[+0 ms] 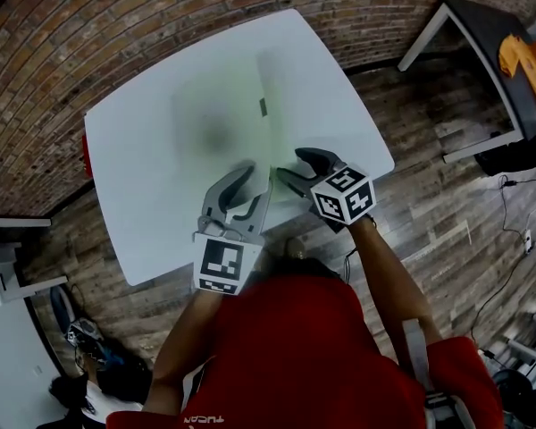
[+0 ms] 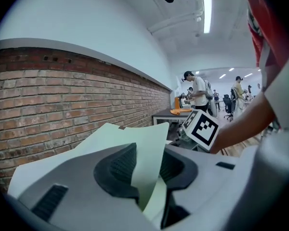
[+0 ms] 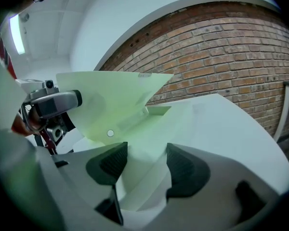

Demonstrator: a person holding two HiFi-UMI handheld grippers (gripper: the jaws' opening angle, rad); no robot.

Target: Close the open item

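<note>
The white table [image 1: 134, 168] stands on a wood-plank floor [image 1: 429, 213], with its far edge near a brick wall [image 1: 116, 16]. A dark-topped side table [image 1: 487, 38] at far right carries an orange object [image 1: 523, 61]. Cables [image 1: 509, 195] lie on the floor at right. A ceiling strip light [image 2: 207, 13] is lit.

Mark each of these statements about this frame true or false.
1. The pale green plastic folder lies on the white table. True.
2. The folder is shut flat. False: its cover stands raised, pinched in the left gripper.
3. The right gripper has folder material between its jaws. True.
4. An orange object sits on the white table. False: the orange object lies on a dark side table.
</note>
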